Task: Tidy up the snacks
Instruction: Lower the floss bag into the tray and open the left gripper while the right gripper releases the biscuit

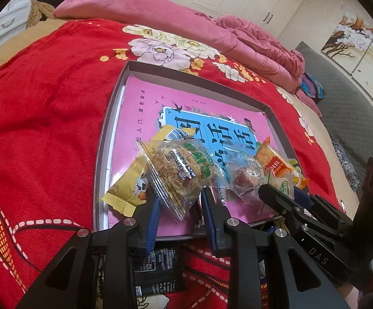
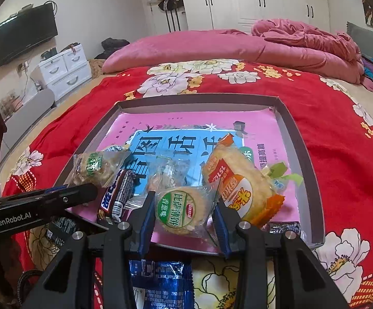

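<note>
a: left tool (image 1: 180,206) is clamped on the clear-wrapped floss cake (image 1: 178,171). blue pads pinch the near edge of the wrapper; the cake hangs just past the tips, over the near-left part of the box tray (image 1: 114,118).

b: and the right tool (image 2: 185,220)?

a: closed on the round green-label cracker pack (image 2: 184,209), which sits between the pads, wrapper edges pressed on both sides, at the near rim of the same tray.

b: so which relation matters for the next move?

a: my read: each tool already has its snack, so what counts is free tray floor. it lies straight ahead and farther in, pink and bare toward the far wall. the cake's long axis runs diagonally, near-right to far-left. the two tools stand close side by side, left one nearer the tray's left wall, right one nearer the orange rice cracker pack (image 2: 240,182).

b: any writing?

a: the left tool's arm reads "genrobot.ai" in the right wrist view; the right tool's arm shows "das" in the left wrist view. the orange pack shows "15", upside down. the green label has chinese characters i won't vouch for. the tray liner has large blue-panel characters, partly covered. a dark chocolate bar (image 2: 118,193) lies between the tools, its lettering too skewed to read. the yellow packet (image 1: 128,188) under the cake shows a cow drawing.
</note>
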Motion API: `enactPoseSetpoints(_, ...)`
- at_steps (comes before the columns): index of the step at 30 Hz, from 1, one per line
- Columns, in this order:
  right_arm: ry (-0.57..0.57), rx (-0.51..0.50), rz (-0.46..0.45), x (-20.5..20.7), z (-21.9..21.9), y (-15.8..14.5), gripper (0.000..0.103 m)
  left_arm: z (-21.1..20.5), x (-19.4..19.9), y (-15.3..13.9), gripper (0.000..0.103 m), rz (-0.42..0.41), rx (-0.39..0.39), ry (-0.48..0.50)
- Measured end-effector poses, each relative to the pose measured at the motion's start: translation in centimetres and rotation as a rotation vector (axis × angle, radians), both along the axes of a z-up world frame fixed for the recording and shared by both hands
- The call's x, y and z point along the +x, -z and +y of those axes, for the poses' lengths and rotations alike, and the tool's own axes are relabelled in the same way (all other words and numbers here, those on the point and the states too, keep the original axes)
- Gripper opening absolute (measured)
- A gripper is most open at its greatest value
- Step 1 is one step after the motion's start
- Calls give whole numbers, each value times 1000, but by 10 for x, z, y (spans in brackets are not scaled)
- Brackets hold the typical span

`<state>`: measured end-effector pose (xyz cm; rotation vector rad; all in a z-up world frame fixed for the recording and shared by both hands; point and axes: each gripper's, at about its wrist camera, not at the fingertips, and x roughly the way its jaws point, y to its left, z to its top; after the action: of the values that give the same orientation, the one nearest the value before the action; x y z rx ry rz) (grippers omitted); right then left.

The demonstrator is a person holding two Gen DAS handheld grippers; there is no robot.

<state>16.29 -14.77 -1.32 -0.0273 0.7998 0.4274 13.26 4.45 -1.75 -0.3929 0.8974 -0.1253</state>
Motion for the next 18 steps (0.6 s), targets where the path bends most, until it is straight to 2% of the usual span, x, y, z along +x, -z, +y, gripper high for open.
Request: enactPoseSetpoints(18, -21, 8, -14, -4, -4, -5, 44, -6, 0, -1, 32, 10, 8, -7)
